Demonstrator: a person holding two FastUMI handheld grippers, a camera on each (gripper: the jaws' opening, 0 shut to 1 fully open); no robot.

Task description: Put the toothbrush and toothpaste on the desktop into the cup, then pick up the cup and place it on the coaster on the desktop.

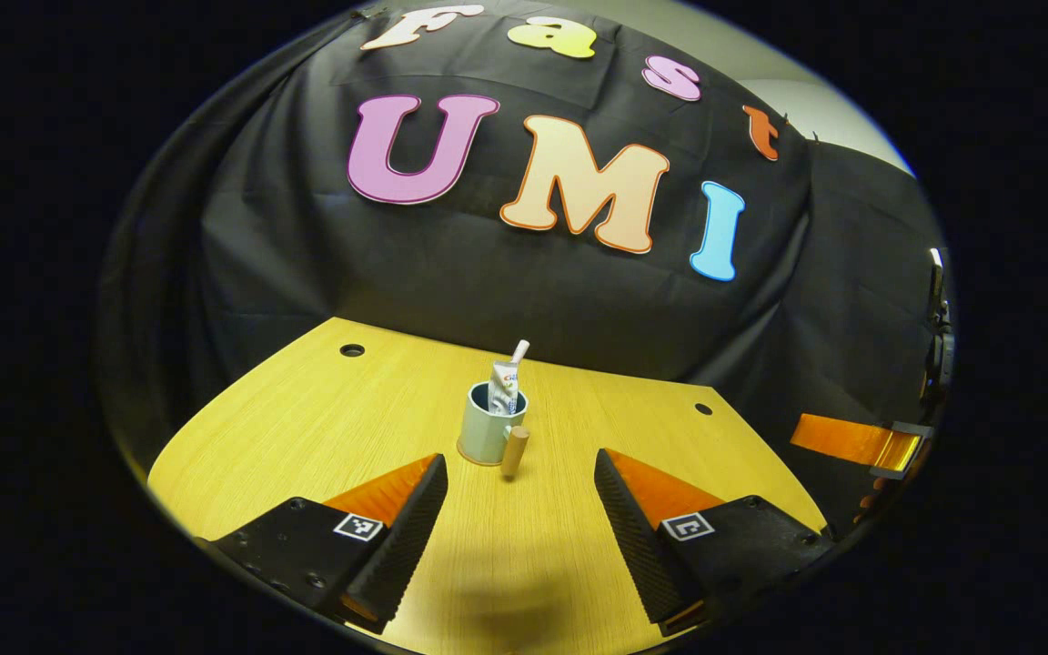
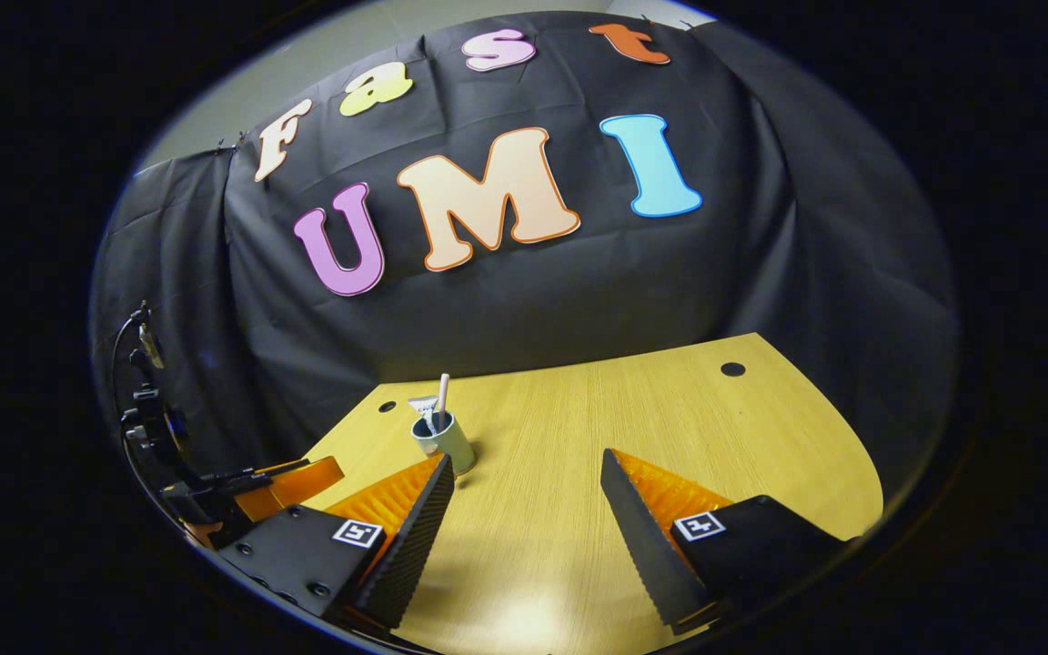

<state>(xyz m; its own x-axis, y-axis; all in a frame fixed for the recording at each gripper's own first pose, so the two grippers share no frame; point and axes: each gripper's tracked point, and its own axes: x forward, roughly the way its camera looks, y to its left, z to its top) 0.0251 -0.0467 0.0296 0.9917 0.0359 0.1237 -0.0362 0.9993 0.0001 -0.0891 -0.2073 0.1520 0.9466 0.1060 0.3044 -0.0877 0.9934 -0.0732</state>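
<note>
A pale cup [image 1: 490, 426] with a wooden handle [image 1: 515, 451] stands upright on the wooden desktop [image 1: 324, 428], just ahead of my left gripper [image 1: 519, 509], which is open and holds nothing. A toothpaste tube [image 1: 504, 387] and a white toothbrush [image 1: 520, 349] stick up out of the cup. A thin tan edge shows around the cup's foot; I cannot tell whether it is the coaster. In the right gripper view the cup [image 2: 445, 443] with the toothbrush [image 2: 441, 393] stands ahead to the left of my open, empty right gripper [image 2: 524, 518].
The desktop has round cable holes [image 1: 352, 350] [image 2: 732, 369] near its far edge, which meets the black cloth wall. The other gripper [image 1: 859, 442] shows off the desk's right side, and in the right gripper view the other gripper [image 2: 292, 480] shows at the lower left. A cabled stand [image 2: 144, 400] stands left.
</note>
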